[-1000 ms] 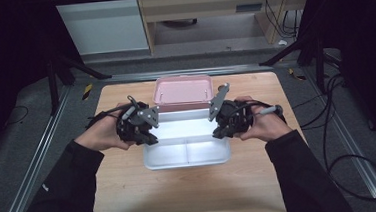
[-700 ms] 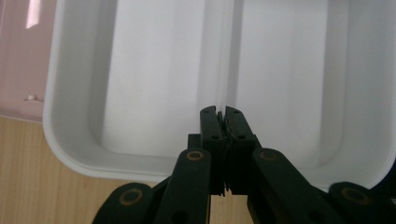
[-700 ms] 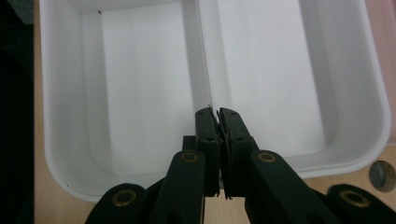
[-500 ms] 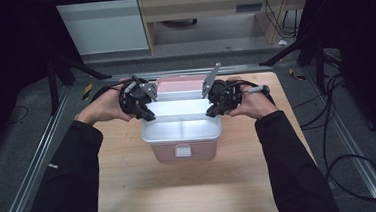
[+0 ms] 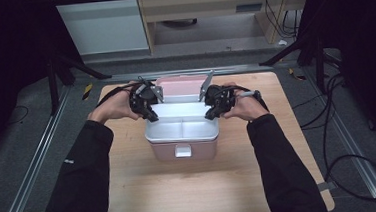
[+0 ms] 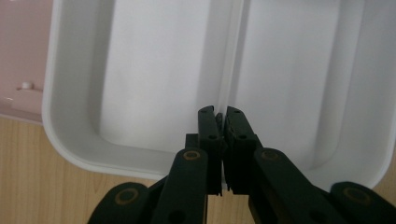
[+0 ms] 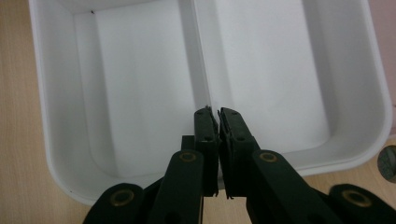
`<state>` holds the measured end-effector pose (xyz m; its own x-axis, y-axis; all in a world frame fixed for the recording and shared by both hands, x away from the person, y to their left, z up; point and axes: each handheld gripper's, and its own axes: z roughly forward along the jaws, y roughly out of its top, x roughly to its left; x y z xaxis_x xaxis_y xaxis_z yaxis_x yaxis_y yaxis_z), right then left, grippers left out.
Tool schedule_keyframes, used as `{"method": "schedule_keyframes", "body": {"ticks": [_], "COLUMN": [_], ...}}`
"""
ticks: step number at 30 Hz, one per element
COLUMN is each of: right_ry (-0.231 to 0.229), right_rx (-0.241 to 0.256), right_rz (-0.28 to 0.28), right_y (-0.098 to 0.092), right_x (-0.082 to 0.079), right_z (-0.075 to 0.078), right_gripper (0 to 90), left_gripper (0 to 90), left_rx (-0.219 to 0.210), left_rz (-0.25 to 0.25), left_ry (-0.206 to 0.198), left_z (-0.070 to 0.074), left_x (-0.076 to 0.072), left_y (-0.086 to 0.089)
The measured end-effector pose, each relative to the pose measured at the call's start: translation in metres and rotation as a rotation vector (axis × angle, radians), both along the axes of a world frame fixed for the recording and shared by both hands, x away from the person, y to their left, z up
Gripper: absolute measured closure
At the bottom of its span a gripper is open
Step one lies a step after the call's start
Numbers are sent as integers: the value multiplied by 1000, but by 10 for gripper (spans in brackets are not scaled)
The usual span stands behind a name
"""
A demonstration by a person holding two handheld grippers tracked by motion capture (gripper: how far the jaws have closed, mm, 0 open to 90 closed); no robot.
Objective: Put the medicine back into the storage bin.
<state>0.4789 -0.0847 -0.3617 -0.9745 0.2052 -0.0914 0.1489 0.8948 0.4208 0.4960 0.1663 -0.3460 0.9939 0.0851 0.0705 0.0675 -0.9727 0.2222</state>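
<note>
Both tools grasp a white two-compartment tray (image 5: 181,129), one at each short end: the left tool (image 6: 218,122) and the right tool (image 7: 214,122) are each clenched on the wall where the middle divider meets it. Below the tools the tray sits atop a pink box (image 5: 183,151) on the wooden surface (image 5: 207,190); beyond them lies a pink lid (image 5: 182,86).

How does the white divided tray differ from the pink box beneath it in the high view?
The white tray has two open compartments; the pink box shows a closed front with a white latch. The tray is held by both grippers; the box stands on the table. Both are rounded rectangles.
</note>
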Motion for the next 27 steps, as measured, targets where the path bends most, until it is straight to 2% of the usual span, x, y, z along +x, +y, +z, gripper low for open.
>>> {"method": "schedule_keyframes", "body": {"ticks": [3, 7, 13, 16, 19, 21, 23, 25, 27], "right_ry": [6, 6, -13, -20, -19, -24, -32, -49, -73], "right_rx": [-18, -9, 1, 1, 31, 40, 66, 122, 181], "right_rz": [-8, -13, -16, -16, -21, -40, -79, -109, -150], "right_y": [1, 0, -1, -1, -4, -5, -7, -13, -19], "right_x": [1, -1, -5, -8, -10, -11, -12, -15, -18], "right_z": [-9, -20, -26, -28, -29, -28, -24, -16, -8], "right_gripper": [860, 856, 836, 830, 823, 801, 724, 696, 663], "left_gripper": [864, 861, 864, 862, 862, 845, 790, 741, 719], "left_rx": [-13, -31, -65, -81, -93, -89, -130, -183, -211], "left_rz": [6, 21, 33, 37, 49, 76, 96, 114, 139], "left_ry": [16, 22, 45, 33, 36, 14, -10, -38, -62], "left_z": [-9, -18, -30, -32, -32, -30, -25, -17, -10], "left_x": [1, 0, -6, -11, -14, -16, -19, -22, -25], "left_y": [0, 3, 7, 9, 10, 9, 10, 14, 19]}}
